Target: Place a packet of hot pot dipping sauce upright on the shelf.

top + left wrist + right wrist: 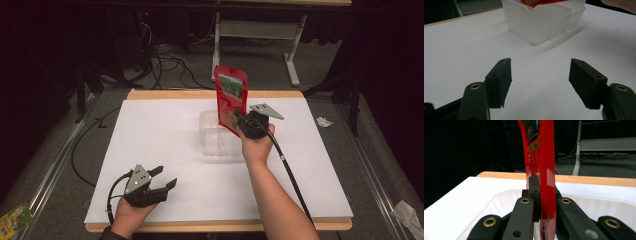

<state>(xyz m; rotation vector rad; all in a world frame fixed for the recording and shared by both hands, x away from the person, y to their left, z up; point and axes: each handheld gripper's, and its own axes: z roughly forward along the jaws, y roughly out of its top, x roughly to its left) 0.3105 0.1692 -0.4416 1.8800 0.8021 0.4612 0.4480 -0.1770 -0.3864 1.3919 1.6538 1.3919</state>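
- A white tabletop [165, 150] seen from above, with a clear plastic tub [216, 142] near its middle.
- The right gripper [239, 118] is clamped on the lower part of a red pouch [230, 97] — the pouch stands upright, held over the tub.
- The left gripper [164, 177] sits at the near left edge of the tabletop, jaws wide apart and holding nothing, well apart from the tub.
- A second, green packet [14, 219] lies on the floor at far left.
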